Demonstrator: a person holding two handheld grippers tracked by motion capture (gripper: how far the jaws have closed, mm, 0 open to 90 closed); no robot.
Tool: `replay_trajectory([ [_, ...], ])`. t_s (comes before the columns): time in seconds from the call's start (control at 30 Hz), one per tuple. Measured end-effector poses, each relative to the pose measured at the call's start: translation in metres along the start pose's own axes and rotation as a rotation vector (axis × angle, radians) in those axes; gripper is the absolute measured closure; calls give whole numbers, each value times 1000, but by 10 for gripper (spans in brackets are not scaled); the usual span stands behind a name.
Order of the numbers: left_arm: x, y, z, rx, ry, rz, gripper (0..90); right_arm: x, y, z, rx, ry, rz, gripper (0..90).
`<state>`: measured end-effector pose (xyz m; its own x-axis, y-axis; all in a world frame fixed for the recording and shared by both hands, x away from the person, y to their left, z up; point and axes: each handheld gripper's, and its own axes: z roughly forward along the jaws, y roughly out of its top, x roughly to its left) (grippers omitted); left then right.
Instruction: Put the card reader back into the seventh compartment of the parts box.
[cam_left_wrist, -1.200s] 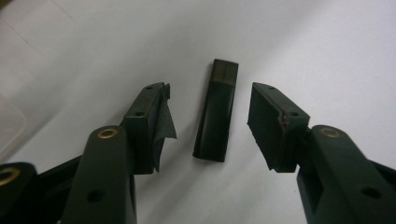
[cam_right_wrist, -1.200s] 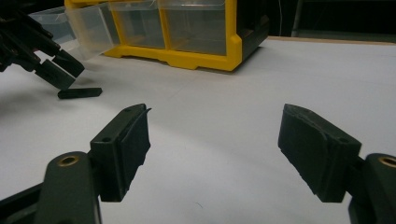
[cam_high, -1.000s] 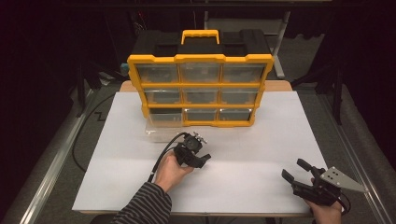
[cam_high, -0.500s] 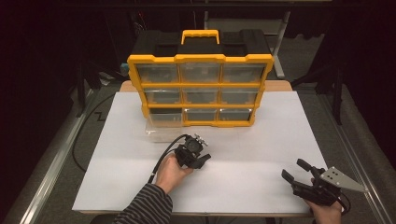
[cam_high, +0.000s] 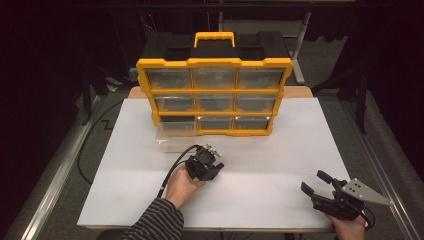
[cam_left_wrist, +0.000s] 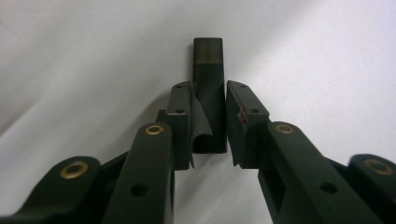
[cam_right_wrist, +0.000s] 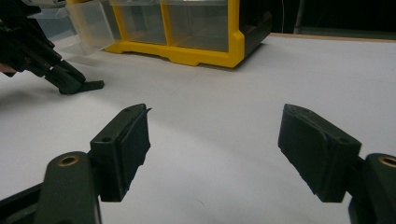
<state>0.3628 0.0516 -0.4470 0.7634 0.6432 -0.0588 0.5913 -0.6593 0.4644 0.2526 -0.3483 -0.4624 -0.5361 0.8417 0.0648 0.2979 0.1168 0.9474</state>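
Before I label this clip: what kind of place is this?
Probably a lab or workshop bench: a white-covered table, a yellow parts organiser with clear drawers, dark surroundings with metal framing.

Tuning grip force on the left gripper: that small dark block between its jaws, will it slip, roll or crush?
The small dark block looks rigid with flat faces, so probably it won't roll or crush. It seems light for its size. The left gripper has its jaws close on both sides, though a slight gap may remain on one side. The smooth finish could slip; the peeling pad may weaken grip.
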Motion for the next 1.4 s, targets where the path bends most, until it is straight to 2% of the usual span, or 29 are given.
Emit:
replay_trajectory([
  [0.43, 2, -11, -10, -60, -10, -28, 725, 1, 0, 1, 3, 2, -2, 253],
  [0.83, 5, -13, -24, -106, 3, -41, 725, 1, 0, 2, 2, 7, -1, 253],
  [1.1, 10, -16, -34, -149, 0, -74, 725, 1, 0, 2, 2, 8, 1, 253],
  [1.4, 10, -15, -48, -173, 6, -70, 725, 1, 0, 2, 3, 8, 3, 253],
])
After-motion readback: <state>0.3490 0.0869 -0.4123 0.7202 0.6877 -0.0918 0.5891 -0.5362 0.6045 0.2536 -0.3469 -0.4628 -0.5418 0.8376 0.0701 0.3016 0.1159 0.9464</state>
